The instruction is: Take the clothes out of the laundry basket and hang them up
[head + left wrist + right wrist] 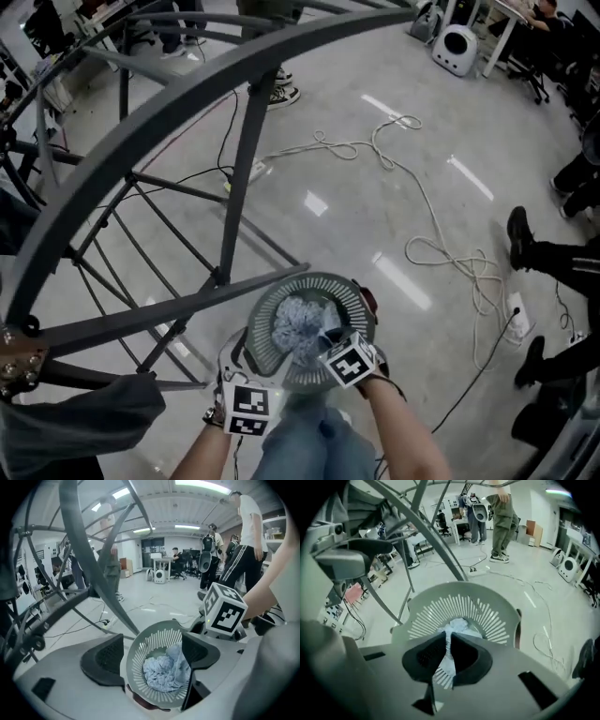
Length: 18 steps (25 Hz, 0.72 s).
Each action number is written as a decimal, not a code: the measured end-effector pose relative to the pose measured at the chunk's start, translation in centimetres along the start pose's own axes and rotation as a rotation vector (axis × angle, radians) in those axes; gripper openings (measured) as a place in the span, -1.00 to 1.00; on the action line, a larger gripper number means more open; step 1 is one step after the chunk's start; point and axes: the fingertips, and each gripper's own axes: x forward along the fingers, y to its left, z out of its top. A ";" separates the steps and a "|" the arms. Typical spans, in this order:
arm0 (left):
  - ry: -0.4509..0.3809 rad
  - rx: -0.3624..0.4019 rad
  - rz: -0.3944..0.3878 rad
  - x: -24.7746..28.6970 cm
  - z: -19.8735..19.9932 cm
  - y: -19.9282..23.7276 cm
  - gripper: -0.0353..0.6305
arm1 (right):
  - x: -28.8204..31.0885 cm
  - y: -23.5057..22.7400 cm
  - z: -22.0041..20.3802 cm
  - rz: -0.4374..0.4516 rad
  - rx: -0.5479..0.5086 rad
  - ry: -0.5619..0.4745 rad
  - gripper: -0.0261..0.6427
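My right tongs (449, 641) pinch a strip of pale blue garment (457, 626) above the grey laundry basket (440, 606); my left tongs (153, 641) gape open, empty.

At the right tool (448, 654) we see only a strip of the cloth (457, 626); its pinching jaws cover the rest, so we cannot tell what garment it is. Past the left tool (152, 654) the basket (140, 651) has its near rim hidden behind the tool's body. A reddish part (143, 701) just below that rim is too covered to name. The rack (246, 159) beyond both tools runs off the picture's edges.
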 end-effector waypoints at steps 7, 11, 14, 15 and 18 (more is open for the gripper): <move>-0.043 0.016 -0.004 -6.4 6.8 -0.6 0.24 | -12.6 2.2 5.5 -0.024 0.048 -0.088 -0.83; -0.024 0.011 0.002 -10.8 9.1 -0.7 0.23 | -18.9 4.6 8.4 -0.018 0.046 -0.125 -0.83; -0.042 0.015 0.019 -13.5 11.9 -0.3 0.20 | -23.2 5.6 11.3 -0.023 0.018 -0.156 -0.83; -0.050 0.016 0.024 -14.3 12.8 -0.2 0.19 | -24.5 5.8 12.2 -0.027 0.006 -0.166 -0.83; -0.073 0.019 0.036 -16.4 15.1 -0.2 0.17 | -28.2 6.6 14.6 -0.036 -0.019 -0.195 -0.83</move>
